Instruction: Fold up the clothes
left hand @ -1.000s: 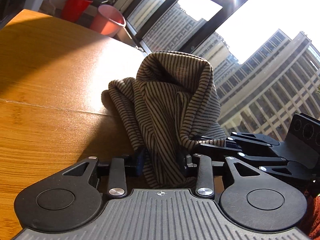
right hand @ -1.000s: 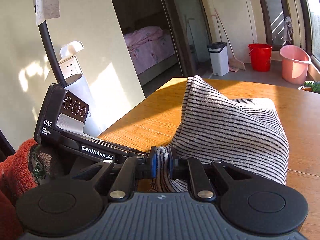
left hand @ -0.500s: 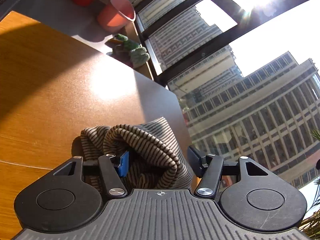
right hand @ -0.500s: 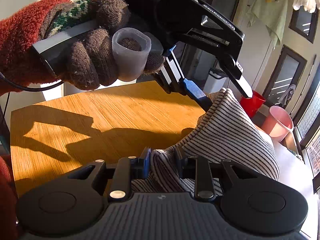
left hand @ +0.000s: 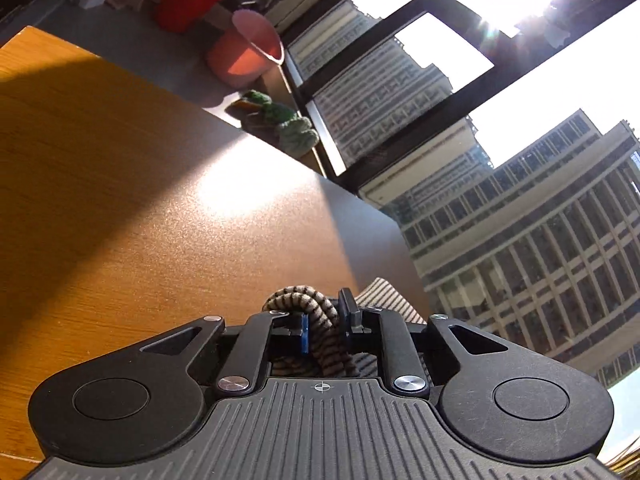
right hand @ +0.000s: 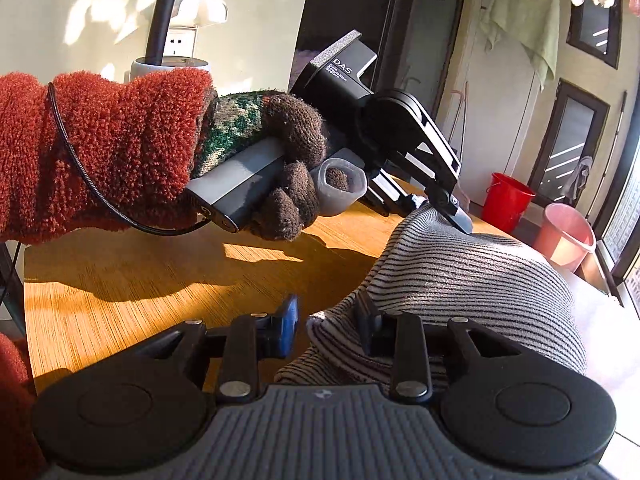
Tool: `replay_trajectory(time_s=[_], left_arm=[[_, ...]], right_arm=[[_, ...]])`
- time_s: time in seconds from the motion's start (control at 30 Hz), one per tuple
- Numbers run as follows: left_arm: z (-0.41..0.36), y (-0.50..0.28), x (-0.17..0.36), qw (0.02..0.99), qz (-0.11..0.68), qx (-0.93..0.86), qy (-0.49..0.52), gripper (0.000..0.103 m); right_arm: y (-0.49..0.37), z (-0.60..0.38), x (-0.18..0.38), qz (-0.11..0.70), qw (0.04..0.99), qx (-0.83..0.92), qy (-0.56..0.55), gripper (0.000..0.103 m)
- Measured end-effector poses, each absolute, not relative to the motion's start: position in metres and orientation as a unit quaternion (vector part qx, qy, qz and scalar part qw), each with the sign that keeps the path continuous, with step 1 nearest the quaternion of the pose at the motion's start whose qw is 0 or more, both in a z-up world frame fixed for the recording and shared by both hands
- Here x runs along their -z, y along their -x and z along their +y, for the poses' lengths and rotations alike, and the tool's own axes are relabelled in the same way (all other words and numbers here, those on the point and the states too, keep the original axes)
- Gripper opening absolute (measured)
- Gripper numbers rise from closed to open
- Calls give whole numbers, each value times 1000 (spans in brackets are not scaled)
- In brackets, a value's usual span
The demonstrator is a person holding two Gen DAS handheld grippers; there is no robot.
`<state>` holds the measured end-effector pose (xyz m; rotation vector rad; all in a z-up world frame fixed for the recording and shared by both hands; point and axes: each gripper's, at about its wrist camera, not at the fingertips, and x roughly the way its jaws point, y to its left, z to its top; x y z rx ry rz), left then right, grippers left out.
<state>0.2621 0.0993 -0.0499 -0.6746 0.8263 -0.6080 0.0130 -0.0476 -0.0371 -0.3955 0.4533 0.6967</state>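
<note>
Left tool (left hand: 325, 326): has just squeezed shut on a bunch of the striped top (right hand: 460, 276), to lift it.
Right tool (right hand: 326, 326): has just been opening; cloth lies loose between, let go.
Worktop (right hand: 160, 276): carries the top.

My left-hand camera sits right behind the left gripper (left hand: 325, 322), low over the wooden table (left hand: 120, 200), looking along its fingers and out across the table's far edge to the big window (left hand: 400, 80) and the tower blocks beyond; the horizon is tilted. My right-hand camera rides just behind the right gripper (right hand: 326, 326), equally close to the tabletop, facing inward toward the wall and a doorway (my gloved left hand (right hand: 276, 168) fills its upper left). Both views share the striped garment (left hand: 316, 312), the table, and the red bucket (left hand: 184, 4) and pink bucket (left hand: 248, 56) on the floor.
</note>
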Motion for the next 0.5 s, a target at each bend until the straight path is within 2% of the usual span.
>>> replay_trajectory(time_s=[0.13, 0.2, 0.27, 0.33, 0.4, 0.5], left_arm=[[122, -252, 30, 828, 386, 275, 300, 19], [129, -241, 17, 836, 380, 270, 291, 24], [127, -221, -5, 857, 361, 270, 249, 36], [118, -202, -23, 877, 342, 271, 201, 57], [111, -187, -35, 891, 328, 270, 163, 61], [121, -184, -35, 895, 335, 247, 157, 77]], right_arm=[[-10, -39, 40, 211, 892, -335, 217, 43], [-11, -35, 41, 210, 892, -336, 219, 43], [-13, -32, 40, 209, 892, -336, 219, 43], [-14, -28, 41, 208, 891, -336, 225, 45], [-13, -27, 42, 208, 889, -334, 232, 49], [-12, -24, 41, 208, 891, -332, 231, 49]])
